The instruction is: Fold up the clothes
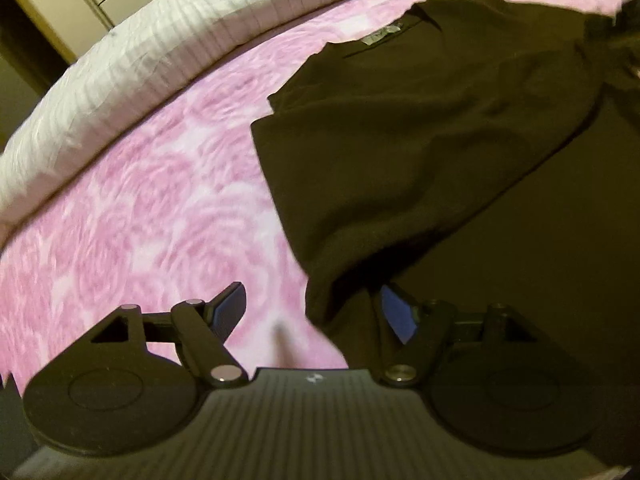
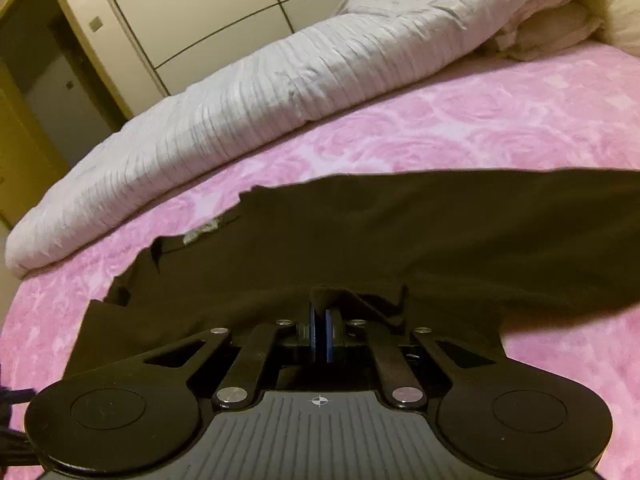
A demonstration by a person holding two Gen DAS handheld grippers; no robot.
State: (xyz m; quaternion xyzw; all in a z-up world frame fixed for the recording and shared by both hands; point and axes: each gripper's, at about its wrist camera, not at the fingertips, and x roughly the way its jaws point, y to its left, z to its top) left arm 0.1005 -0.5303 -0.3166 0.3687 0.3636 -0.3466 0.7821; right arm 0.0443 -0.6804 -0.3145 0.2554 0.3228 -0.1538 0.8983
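Matt black cloth garment [image 1: 420,140] on plush pink blanket [image 1: 160,220]; crinkled white quilt [image 2: 240,112].

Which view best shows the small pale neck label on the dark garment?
The left wrist view: the pale neck label on the dark garment lies unobstructed just inside the collar. In the right wrist view the label appears too, but lower at the left and more smeared.

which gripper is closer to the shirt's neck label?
Hard to call. The left gripper is open at the black shirt edge, far from the neck label. The right gripper is shut on a fold, label up-left of it.
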